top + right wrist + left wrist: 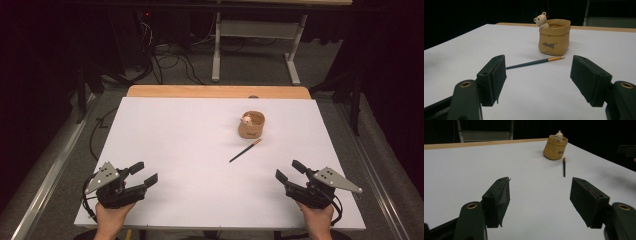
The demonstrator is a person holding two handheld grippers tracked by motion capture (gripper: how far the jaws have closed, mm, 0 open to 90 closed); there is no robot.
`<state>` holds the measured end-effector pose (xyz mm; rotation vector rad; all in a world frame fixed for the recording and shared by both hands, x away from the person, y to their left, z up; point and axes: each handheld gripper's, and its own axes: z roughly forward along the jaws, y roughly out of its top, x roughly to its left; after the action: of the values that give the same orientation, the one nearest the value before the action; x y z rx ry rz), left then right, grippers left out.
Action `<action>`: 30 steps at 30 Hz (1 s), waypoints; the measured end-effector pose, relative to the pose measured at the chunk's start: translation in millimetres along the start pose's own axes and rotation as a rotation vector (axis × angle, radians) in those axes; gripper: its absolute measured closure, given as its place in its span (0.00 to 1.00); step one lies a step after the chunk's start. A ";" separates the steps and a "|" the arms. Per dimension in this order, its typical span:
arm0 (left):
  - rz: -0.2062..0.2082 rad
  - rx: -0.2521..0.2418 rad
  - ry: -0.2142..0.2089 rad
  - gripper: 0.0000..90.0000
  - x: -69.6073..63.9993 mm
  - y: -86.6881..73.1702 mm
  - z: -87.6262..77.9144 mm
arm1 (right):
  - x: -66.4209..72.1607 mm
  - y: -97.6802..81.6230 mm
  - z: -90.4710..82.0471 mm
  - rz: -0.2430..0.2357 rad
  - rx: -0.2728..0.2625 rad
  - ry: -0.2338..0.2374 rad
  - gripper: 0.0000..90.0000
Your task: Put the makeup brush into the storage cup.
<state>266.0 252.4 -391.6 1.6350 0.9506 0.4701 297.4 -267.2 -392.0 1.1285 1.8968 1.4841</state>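
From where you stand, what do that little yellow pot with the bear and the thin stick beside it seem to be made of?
The pot looks like matte, tan ceramic or resin moulded as a rolled-top sack, though it could be soft. The stick looks like a dark painted brush or pencil with a shiny brass-coloured metal band.

A slim dark paintbrush [245,150] with a gold ferrule is laid flat on the white table [175,150], right of centre, its brush end pointed at a tan pouch-shaped holder [251,125]. The holder is stood upright just beyond, towards the far edge, a small white bear figure [246,119] perched at its rim.
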 end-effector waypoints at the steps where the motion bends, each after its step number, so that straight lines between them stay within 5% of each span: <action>1: -0.003 -0.004 0.003 0.37 0.1 0.0 -0.4 | -0.1 1.1 0.4 0.003 -0.002 0.001 0.34; 6: -0.003 -0.003 0.004 0.37 0.4 -0.1 -0.5 | -0.2 6.3 2.0 0.037 -0.001 0.024 0.34; 30: 0.002 -0.004 0.000 0.36 0.1 -0.4 -0.8 | 9.6 35.4 31.7 -0.041 0.061 0.028 0.34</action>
<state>265.4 253.0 -391.7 1.6322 0.9480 0.4732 327.8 -239.1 -366.8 1.0941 1.9852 1.4362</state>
